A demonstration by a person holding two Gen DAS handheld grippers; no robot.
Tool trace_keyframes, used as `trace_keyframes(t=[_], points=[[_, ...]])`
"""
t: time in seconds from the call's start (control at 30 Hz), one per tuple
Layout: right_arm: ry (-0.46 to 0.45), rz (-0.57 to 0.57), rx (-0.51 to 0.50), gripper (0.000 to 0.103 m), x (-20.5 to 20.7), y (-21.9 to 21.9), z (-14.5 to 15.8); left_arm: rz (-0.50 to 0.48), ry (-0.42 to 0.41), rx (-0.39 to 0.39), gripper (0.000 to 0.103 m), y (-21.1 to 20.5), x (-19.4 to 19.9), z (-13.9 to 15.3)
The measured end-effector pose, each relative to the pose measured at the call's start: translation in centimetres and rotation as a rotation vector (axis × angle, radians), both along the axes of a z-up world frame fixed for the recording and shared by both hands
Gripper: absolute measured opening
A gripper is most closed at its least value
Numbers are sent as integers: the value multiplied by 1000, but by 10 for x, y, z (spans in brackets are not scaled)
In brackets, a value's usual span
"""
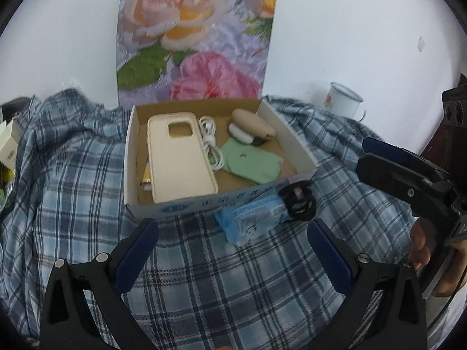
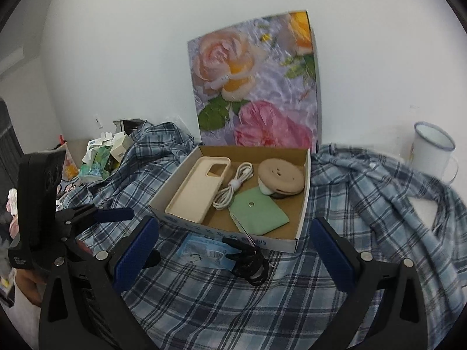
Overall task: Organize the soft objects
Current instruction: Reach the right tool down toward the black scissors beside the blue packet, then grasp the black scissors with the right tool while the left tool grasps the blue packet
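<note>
A shallow cardboard box (image 1: 294,143) (image 2: 303,204) sits on a blue plaid cloth (image 1: 204,277) (image 2: 233,306). It holds a beige phone case (image 1: 178,157) (image 2: 198,186), a white cable (image 1: 210,140) (image 2: 233,186), a green pouch (image 1: 254,163) (image 2: 259,213) and a beige round case (image 1: 254,122) (image 2: 280,175). In front of the box lie a blue tissue packet (image 1: 251,221) (image 2: 204,250) and black hair ties (image 1: 297,201) (image 2: 251,265). My left gripper (image 1: 233,245) is open and empty, just short of the packet. My right gripper (image 2: 233,242) is open and empty, around the packet and hair ties.
A floral board (image 1: 198,38) (image 2: 256,87) leans on the white wall behind the box. A white enamel mug (image 1: 344,99) (image 2: 432,151) stands at the right. Boxes and wrappers (image 2: 102,157) clutter the left. The right gripper shows in the left wrist view (image 1: 408,180).
</note>
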State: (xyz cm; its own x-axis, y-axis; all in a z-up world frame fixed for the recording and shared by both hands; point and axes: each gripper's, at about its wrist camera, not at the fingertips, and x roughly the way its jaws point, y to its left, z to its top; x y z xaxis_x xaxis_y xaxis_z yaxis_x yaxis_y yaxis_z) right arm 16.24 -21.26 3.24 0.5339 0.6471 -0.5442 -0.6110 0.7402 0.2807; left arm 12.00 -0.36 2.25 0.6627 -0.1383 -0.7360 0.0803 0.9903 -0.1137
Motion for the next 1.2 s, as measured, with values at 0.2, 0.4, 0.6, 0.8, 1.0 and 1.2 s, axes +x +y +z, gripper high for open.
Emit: trace_keyframes(t=[0.2, 0.4, 0.6, 0.8, 1.0, 1.2], points=[[112, -9, 47, 101, 18, 1, -40, 12, 39, 16, 103, 2, 5, -16], [165, 6, -40, 79, 25, 11, -64, 8, 99, -44, 103, 8, 11, -32], [204, 5, -27, 63, 35, 14, -74, 9, 124, -39, 103, 6, 14, -40], [248, 41, -18, 46, 40, 18, -81, 3, 138, -62, 103, 4, 15, -46], [261, 134, -5, 23, 33, 28, -83, 16, 121, -51, 103, 4, 18, -48], [265, 217, 16, 17, 22, 36, -83, 29, 108, -99, 103, 9, 18, -49]])
